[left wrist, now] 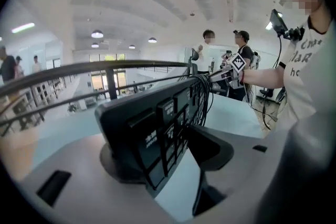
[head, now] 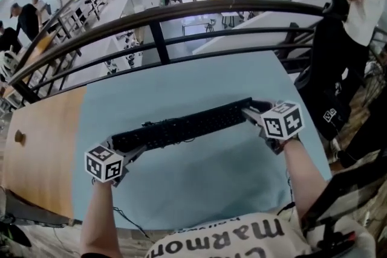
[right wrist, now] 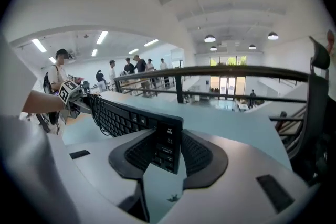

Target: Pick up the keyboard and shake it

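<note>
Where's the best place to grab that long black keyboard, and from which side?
Its two short ends, one from each side: the keyboard is long, flat and thin, so edges fit between jaws. The left gripper and right gripper clamp it so.

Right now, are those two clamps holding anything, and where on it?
Yes: the black keyboard, by its two short ends: the left gripper clamps one end, the right gripper the other.

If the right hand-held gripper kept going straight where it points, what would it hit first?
The black keyboard, whose end the right hand-held gripper clamps. Beyond that, probably the blue table top, though depth is unclear.
</note>
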